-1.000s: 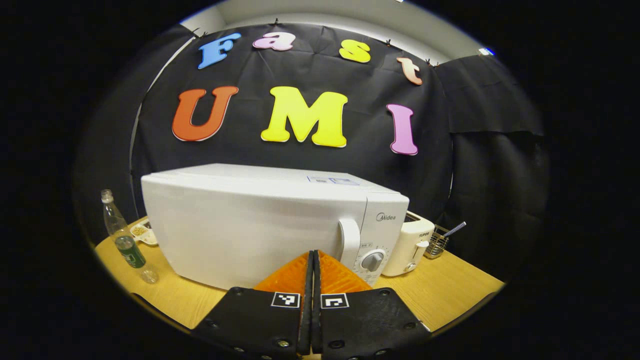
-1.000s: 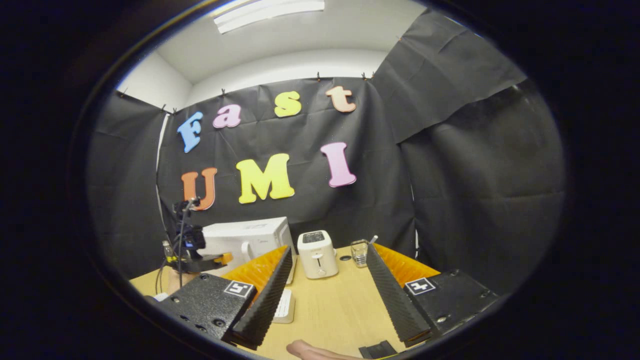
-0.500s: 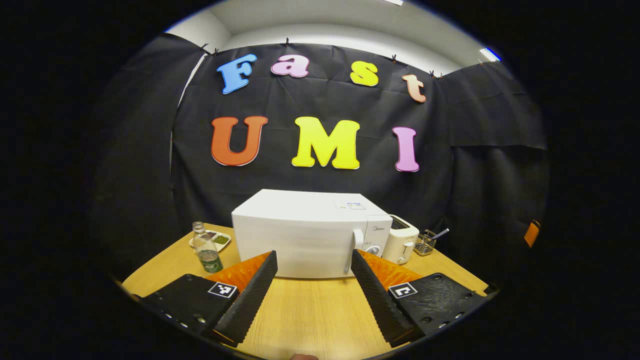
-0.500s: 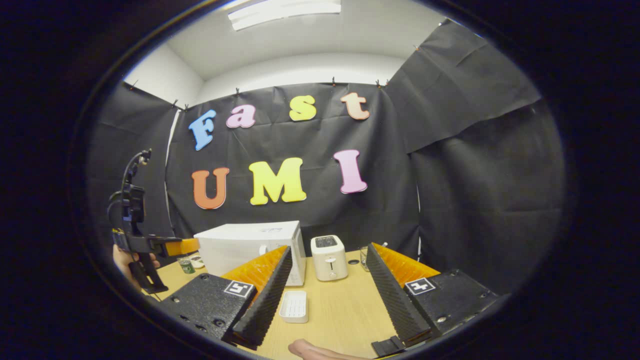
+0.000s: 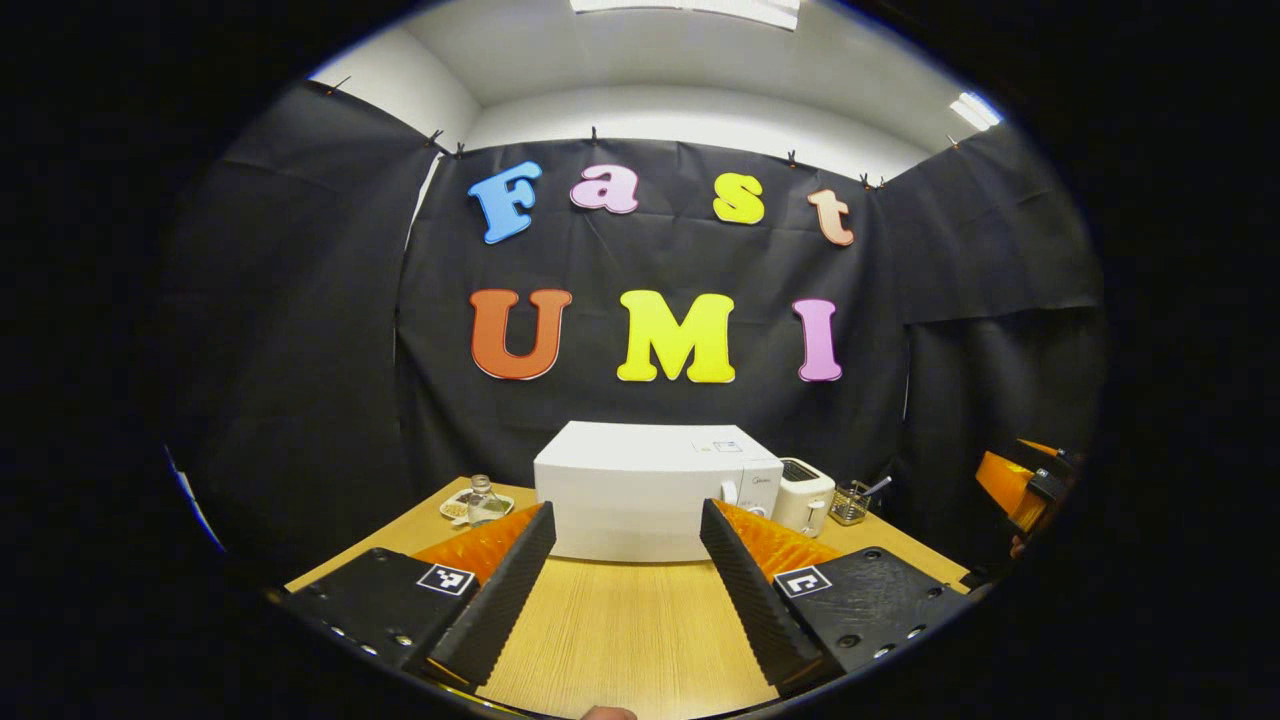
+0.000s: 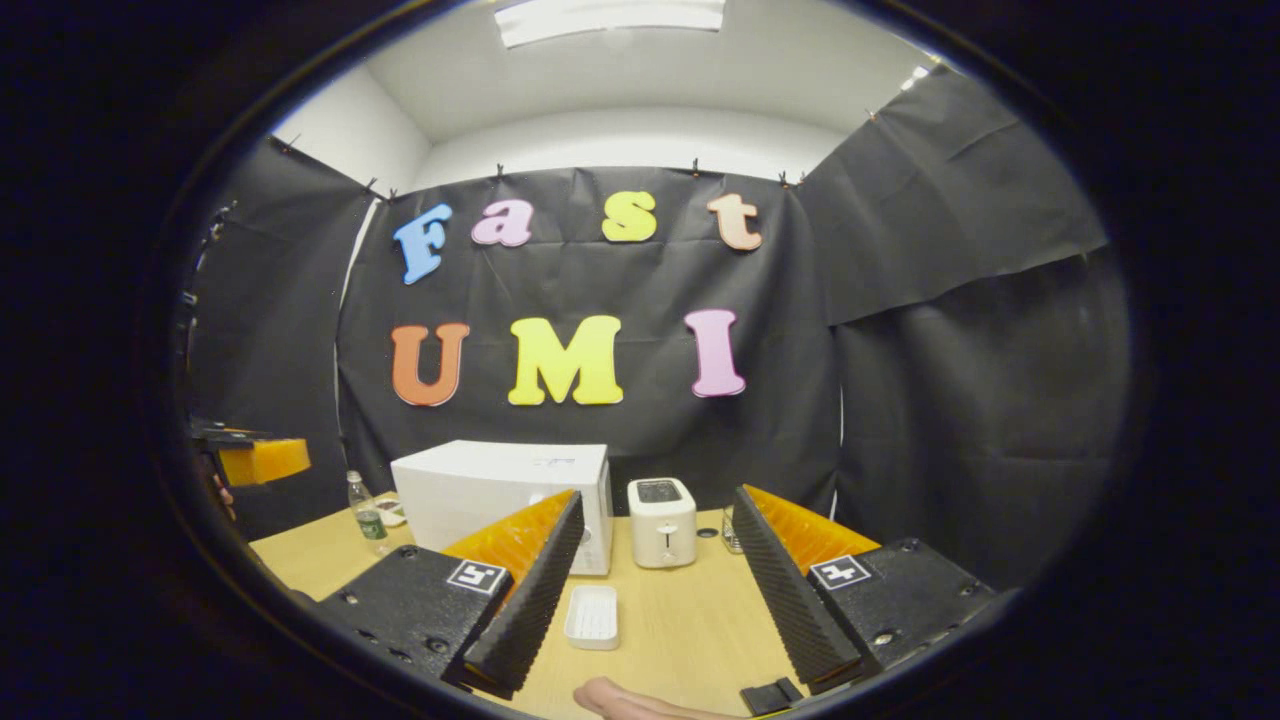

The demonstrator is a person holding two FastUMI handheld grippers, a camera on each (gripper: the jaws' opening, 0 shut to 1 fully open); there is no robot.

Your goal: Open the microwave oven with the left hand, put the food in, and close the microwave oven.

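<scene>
A white microwave oven (image 5: 650,490) stands with its door shut at the back of the wooden table (image 5: 620,630); it is also in the right gripper view (image 6: 500,490). A small plate of food (image 5: 470,505) lies to its left behind a bottle. My left gripper (image 5: 625,590) is open, empty and well back from the microwave. My right gripper (image 6: 655,590) is open and empty above the table. The left gripper (image 6: 250,460) appears at the left edge of the right gripper view, and the right gripper (image 5: 1020,480) at the right edge of the left gripper view.
A white toaster (image 6: 660,520) stands right of the microwave, with a wire basket (image 5: 852,500) and a glass (image 6: 730,530) beyond. A water bottle (image 6: 365,512) stands left of the microwave. A white ridged dish (image 6: 592,615) lies on the table near my right gripper.
My left gripper went from shut to open and pulled far back and up from the microwave door. The right gripper drew back a little, bringing the white dish into view.
</scene>
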